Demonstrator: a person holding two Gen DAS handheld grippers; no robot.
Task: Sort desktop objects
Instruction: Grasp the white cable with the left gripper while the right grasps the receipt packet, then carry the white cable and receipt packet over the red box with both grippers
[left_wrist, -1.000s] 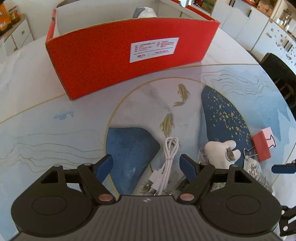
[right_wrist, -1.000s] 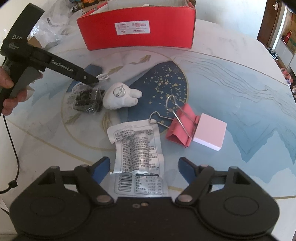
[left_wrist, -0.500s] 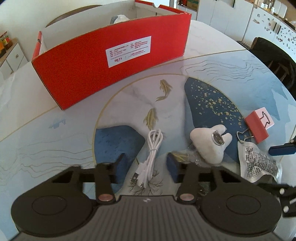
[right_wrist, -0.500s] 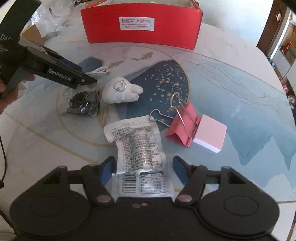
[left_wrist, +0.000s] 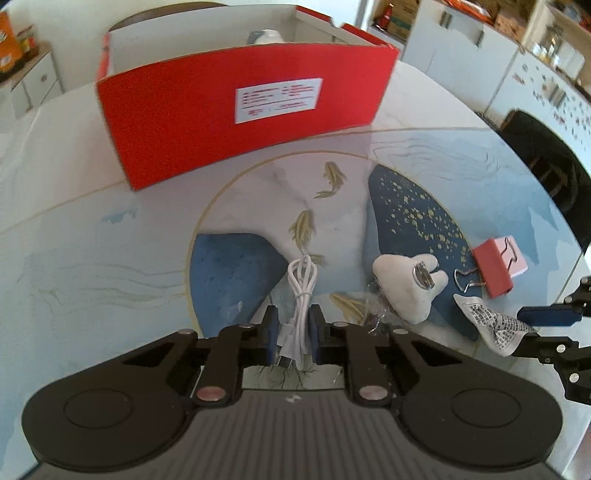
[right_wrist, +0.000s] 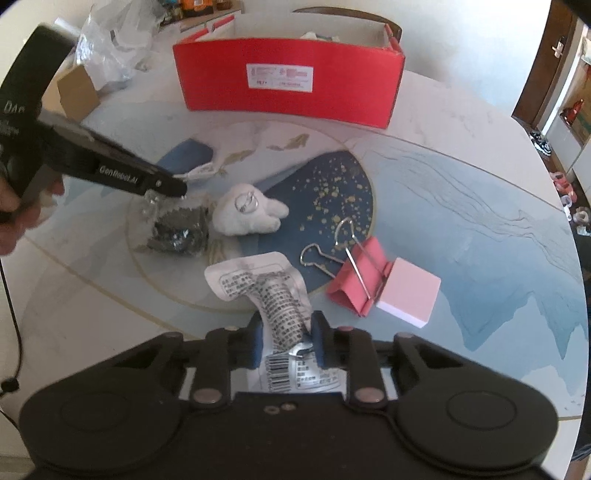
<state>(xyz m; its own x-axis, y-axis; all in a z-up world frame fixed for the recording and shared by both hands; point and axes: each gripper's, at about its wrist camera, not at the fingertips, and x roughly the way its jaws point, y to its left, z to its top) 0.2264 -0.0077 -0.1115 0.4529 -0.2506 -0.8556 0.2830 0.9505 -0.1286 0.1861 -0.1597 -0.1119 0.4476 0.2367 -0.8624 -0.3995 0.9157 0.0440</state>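
Cable (left_wrist: 301, 295) first, on our left: a white bundled lead lying on the table (left_wrist: 92, 266), short of the red box (left_wrist: 236, 114). Our left gripper (left_wrist: 293, 332) has its jaws drawn in on the plug end of it, pads touching both sides. We judge it light and floppy, so the loops will dangle and swing; holding it at the tied middle would keep it together better than the end does.

Next along sit a clear bag of dark bits (right_wrist: 177, 232) and a white plush (right_wrist: 247, 214) with a metal ring on it, soft and easy to pinch anywhere.

Further right lies the printed sachet (right_wrist: 273, 291), crinkled, its near end between the jaws of our right gripper (right_wrist: 284, 345), which are clamped on it. It looks thin, light and slippery; we would grip flat across the sealed edge so the film cannot slide out.

Rightmost, a red binder clip (right_wrist: 354, 284) touches a pink notepad (right_wrist: 410, 295); both are stiff, and the clip's wire handles offer a hold.
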